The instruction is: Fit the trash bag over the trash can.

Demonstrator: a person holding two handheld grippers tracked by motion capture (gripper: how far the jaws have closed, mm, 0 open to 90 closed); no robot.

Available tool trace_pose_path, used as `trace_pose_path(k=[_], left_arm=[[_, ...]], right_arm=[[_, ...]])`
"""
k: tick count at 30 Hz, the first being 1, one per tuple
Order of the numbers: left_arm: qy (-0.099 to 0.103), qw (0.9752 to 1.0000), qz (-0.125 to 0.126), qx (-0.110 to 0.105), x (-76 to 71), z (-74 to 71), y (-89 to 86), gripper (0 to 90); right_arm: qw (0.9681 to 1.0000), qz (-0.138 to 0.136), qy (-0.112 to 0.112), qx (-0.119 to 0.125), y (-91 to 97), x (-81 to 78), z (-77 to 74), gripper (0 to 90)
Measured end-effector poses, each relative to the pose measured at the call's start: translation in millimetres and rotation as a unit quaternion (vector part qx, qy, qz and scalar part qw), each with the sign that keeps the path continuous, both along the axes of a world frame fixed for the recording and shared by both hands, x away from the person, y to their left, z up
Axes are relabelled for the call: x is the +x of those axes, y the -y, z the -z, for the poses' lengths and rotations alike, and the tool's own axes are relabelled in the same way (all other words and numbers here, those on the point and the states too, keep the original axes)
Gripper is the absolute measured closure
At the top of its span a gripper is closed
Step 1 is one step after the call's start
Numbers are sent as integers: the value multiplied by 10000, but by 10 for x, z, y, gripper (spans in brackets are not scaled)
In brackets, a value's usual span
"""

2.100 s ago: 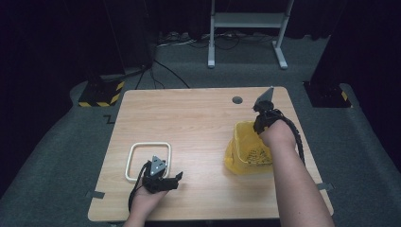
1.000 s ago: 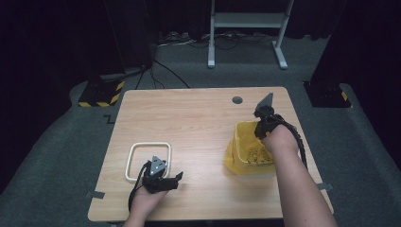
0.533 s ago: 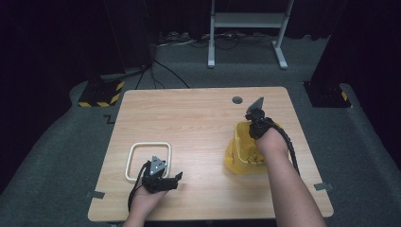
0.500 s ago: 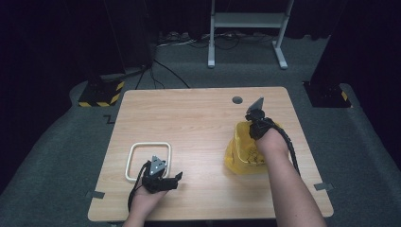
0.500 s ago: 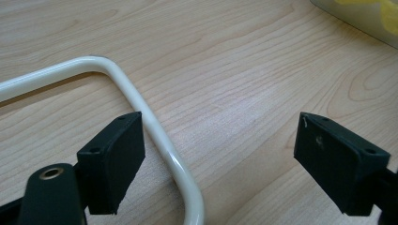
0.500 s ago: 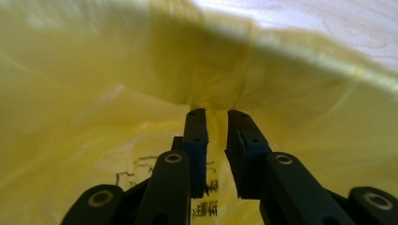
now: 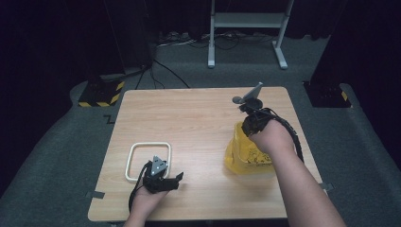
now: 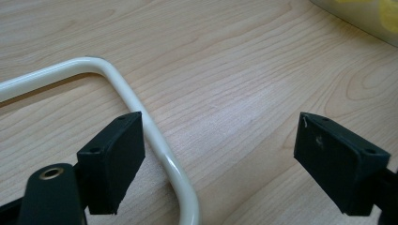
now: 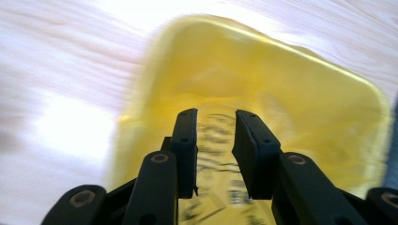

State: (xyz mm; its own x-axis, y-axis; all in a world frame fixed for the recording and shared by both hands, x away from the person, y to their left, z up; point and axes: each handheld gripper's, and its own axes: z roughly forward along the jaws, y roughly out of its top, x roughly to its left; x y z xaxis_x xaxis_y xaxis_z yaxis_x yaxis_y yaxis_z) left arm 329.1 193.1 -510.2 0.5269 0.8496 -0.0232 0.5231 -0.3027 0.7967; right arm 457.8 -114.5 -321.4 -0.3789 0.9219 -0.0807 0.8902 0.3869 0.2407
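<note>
A yellow bin [image 7: 236, 158] stands on the right of the wooden table [image 7: 198, 118]. My right gripper [image 7: 250, 124] hangs over it, pointing down. In the right gripper view its jaws [image 9: 215, 112] stand narrow over the bin [image 9: 300, 84]. They have just closed and then eased a little wider, and a blurred yellow packet with black print [image 9: 215, 140] sits between the pads. My left gripper [image 7: 177, 181] rests open at the front left beside a white wire loop [image 7: 135, 147]. The loop's bar [image 8: 112, 77] runs just inside the left pad [image 8: 115, 159].
Several more printed yellow packets [image 7: 255, 156] lie in the bin. A small dark round mark [image 7: 236, 100] sits near the table's far right edge. Grey carpet, a metal stand [image 7: 246, 21] and a black-and-yellow block [image 7: 97, 94] lie beyond the table.
My right hand has risen above the bin and shifted slightly left. The left hand and the white loop have stayed where they were.
</note>
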Motion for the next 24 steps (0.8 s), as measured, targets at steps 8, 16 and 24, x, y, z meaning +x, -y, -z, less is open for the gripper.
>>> trace_pose_path(k=[8, 16, 24], left_arm=[[-16, 10000, -9, -48, -5, -4, -20, 167], [-24, 10000, -13, -70, 6, -3, -39, 168], [-31, 10000, -7, -26, 6, 8, -16, 167]], right_arm=[[9993, -40, -309, -223, -224, 19, 205, 738], [9974, -30, -719, -11, -120, 36, 526, 744], [9982, 375, -430, -202, 203, 19, 257, 693]])
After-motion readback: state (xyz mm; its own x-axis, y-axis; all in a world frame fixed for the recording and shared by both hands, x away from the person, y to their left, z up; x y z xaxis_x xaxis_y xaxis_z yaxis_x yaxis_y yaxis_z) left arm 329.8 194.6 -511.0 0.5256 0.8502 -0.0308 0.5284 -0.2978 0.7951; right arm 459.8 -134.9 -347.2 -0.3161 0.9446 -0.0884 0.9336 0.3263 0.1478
